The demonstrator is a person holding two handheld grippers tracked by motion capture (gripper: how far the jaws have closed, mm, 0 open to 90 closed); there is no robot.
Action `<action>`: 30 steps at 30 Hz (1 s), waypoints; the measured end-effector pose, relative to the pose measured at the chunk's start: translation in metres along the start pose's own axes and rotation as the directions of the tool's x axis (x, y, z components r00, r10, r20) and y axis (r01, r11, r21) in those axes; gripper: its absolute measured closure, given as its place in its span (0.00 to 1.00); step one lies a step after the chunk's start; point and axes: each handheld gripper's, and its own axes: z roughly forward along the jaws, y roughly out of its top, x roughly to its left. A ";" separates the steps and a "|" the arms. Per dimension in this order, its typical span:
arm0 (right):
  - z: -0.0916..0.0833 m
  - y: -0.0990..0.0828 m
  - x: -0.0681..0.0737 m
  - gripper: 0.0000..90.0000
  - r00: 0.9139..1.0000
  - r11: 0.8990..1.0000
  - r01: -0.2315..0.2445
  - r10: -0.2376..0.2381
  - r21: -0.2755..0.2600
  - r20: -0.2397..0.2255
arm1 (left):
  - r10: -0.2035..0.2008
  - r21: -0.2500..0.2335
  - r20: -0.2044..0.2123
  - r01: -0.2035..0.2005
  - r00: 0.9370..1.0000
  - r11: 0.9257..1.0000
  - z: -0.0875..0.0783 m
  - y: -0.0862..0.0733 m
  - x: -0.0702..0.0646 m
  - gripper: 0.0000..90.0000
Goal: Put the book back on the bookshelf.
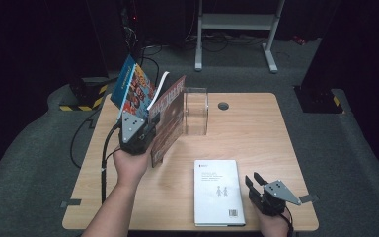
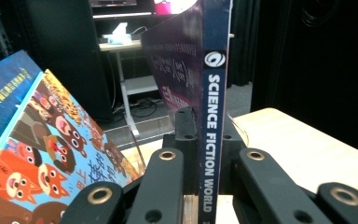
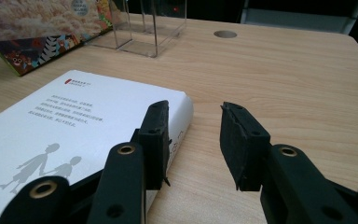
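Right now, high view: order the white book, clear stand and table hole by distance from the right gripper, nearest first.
From the right gripper:
1. White book, lying flat just to its left.
2. Table hole, far edge, centre.
3. Clear stand, far side, left of the hole.

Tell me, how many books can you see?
3: a magazine clamped in the left gripper, a colourful picture book propped just left of it, and a white book lying flat near the right gripper. More may be hidden.

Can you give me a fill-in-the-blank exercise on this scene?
1. The left tongs are shut on a magazine whose spine reads SCIENCE FICTION ____.
2. The white book lies ____ on the table.
3. The right tongs are ____, holding nothing.

Missing words: WORLD; flat; open
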 end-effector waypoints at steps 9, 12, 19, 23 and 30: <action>0.000 0.000 0.000 0.70 1.000 1.000 0.001 -0.001 -0.003 0.005 | -0.028 0.016 -0.019 0.028 0.999 0.999 0.014 0.003 0.008 0.93; -0.001 0.000 -0.001 0.70 1.000 1.000 -0.001 0.001 -0.004 0.007 | -0.025 0.015 -0.032 0.025 0.999 1.000 0.021 0.004 0.009 0.93; -0.001 -0.001 -0.002 0.70 1.000 1.000 -0.002 0.002 -0.005 0.009 | -0.034 0.007 -0.036 0.034 0.999 0.999 0.037 0.007 0.009 0.93; -0.001 -0.001 -0.002 0.70 1.000 1.000 -0.003 0.003 -0.005 0.009 | -0.023 0.006 -0.046 0.023 0.999 1.000 0.046 0.008 0.006 0.93; -0.001 -0.001 -0.002 0.70 1.000 1.000 -0.005 0.005 -0.006 0.010 | -0.027 -0.002 -0.069 0.027 0.997 1.000 0.062 0.010 0.005 0.93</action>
